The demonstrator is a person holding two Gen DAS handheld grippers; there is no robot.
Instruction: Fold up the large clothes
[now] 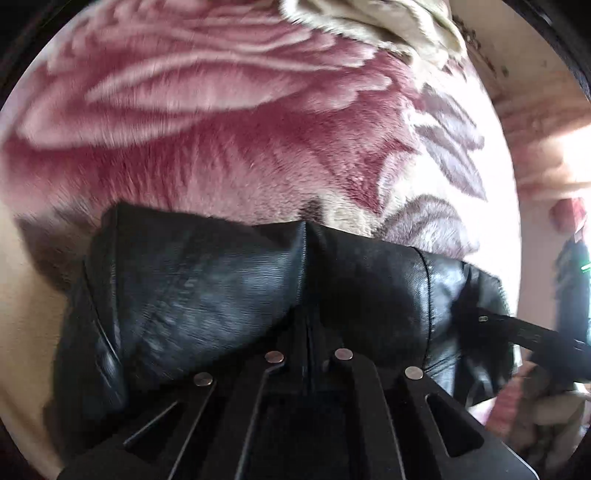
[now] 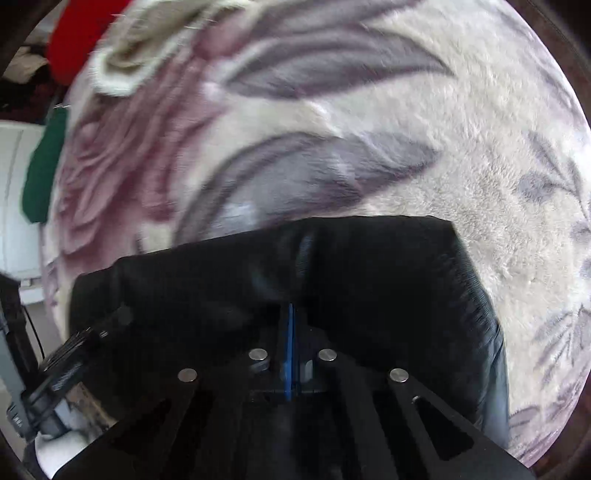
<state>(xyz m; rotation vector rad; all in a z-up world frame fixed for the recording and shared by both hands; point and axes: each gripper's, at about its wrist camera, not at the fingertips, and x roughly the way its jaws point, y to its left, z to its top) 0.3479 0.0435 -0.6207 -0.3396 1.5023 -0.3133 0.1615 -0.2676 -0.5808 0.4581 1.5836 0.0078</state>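
Note:
A black leather garment (image 1: 207,288) hangs across the lower half of the left wrist view, over a plush blanket. My left gripper (image 1: 308,280) is shut on the garment, which puckers into a crease where the jaws meet; the fingertips are buried in it. At the right edge of this view the other gripper (image 1: 524,332) reaches into the same garment. In the right wrist view the black garment (image 2: 388,266) drapes over my right gripper (image 2: 295,284), which is shut on a fold of it. The left gripper (image 2: 85,343) shows at the lower left.
A plush blanket with pink roses and grey leaves (image 1: 240,122) (image 2: 424,122) lies under everything. A beige furry cloth (image 1: 388,26) (image 2: 147,48) sits at its far edge. Red fabric (image 2: 81,33), green fabric (image 2: 44,173) and a white unit (image 2: 14,206) lie beyond the left edge.

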